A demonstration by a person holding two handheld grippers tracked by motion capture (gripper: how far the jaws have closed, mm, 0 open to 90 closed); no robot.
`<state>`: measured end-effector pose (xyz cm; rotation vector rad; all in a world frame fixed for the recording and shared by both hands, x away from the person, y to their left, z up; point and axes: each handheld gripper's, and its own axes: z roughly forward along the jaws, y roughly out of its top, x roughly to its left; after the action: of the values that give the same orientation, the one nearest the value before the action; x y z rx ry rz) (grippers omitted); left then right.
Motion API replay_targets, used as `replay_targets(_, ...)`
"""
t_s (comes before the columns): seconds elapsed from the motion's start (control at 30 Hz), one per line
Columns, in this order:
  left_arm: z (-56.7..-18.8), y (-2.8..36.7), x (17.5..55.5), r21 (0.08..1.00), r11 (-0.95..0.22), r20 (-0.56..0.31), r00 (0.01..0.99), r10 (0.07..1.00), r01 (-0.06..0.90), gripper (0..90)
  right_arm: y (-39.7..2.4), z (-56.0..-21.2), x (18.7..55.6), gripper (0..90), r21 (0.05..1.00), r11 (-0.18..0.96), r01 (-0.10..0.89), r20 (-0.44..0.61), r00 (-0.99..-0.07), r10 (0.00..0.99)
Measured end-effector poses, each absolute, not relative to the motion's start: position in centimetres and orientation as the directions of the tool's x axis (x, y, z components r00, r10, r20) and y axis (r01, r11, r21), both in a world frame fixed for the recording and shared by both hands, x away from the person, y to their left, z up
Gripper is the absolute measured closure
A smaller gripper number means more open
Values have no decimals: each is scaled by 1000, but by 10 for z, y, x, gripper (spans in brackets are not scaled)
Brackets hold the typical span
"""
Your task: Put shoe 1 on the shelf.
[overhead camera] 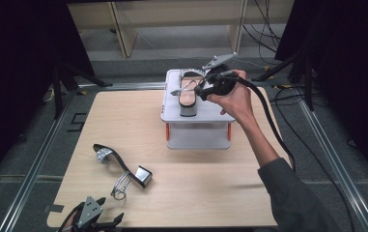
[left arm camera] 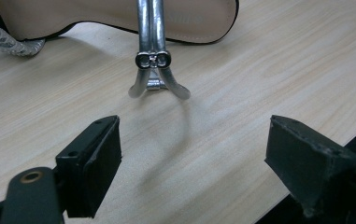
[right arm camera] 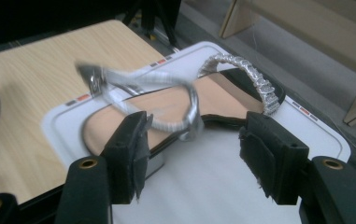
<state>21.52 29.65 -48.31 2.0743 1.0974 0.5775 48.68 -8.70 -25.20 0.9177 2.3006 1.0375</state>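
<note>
A high-heeled sandal (overhead camera: 187, 96) with a tan insole and sparkly silver straps stands on a white platform (overhead camera: 196, 118) at the table's far side. My right gripper (overhead camera: 201, 91) hovers over it, open. In the right gripper view the sandal (right arm camera: 166, 105) lies just past the jaws, and its blurred ankle strap (right arm camera: 166, 84) hangs free of my right gripper (right arm camera: 194, 154). A matching sandal (overhead camera: 123, 166) lies on its side near the front left. My left gripper (overhead camera: 110, 209) is open just short of its strap. The left gripper view shows the strap buckle (left arm camera: 153, 60) ahead of my left gripper (left arm camera: 192, 163).
The platform rests on orange-trimmed legs (overhead camera: 168, 130) on the wooden table (overhead camera: 210, 193). A black cable (overhead camera: 273, 130) trails from the right gripper along the person's sleeve (overhead camera: 292, 198). Wooden shelving (overhead camera: 172, 19) stands beyond the table.
</note>
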Motion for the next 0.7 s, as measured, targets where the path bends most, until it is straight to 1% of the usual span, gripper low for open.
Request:
replay_targets(0.1,-483,296,215,764,-378,49,537,842,523,177,-93,-249,469,403,812,507,290,-167,-717,677)
replay_targets(0.13,-483,297,215,757,-390,60,539,840,525,177,-94,-250,462,403,811,516,275,-174,-730,661)
replay_targets(0.27,-483,296,215,765,-378,53,534,844,522,178,-93,-261,438,405,801,541,257,-163,-776,610)
replay_targets(0.37,-483,296,215,764,-379,54,533,844,522,178,-85,-278,418,406,794,558,240,-152,-811,565)
replay_targets(0.4,-483,296,215,767,-374,49,533,845,522,178,-77,-288,406,405,788,567,239,-130,-836,533)
replay_targets(0.43,-483,296,215,769,-369,45,532,845,522,178,-77,-288,406,405,788,567,239,-130,-836,533)
replay_targets(0.47,-483,297,216,758,-390,66,534,843,523,178,-73,-293,401,405,790,569,228,-133,-842,522)
replay_targets(0.5,-483,297,216,760,-387,64,533,843,521,177,-69,-298,396,405,790,566,238,-110,-852,513)
replay_targets(0.6,-482,298,216,754,-394,65,537,841,526,178,-55,-311,385,404,781,579,232,-88,-878,470)
replay_targets(0.63,-482,298,215,757,-393,68,536,842,522,177,-51,-315,384,404,778,594,207,-106,-887,449)
replay_targets(0.67,-483,297,216,763,-383,60,532,844,521,177,-46,-320,381,402,774,589,233,-76,-889,452)
replay_targets(0.7,-483,297,216,763,-381,57,533,844,522,177,-41,-325,380,402,770,604,205,-98,-898,430)
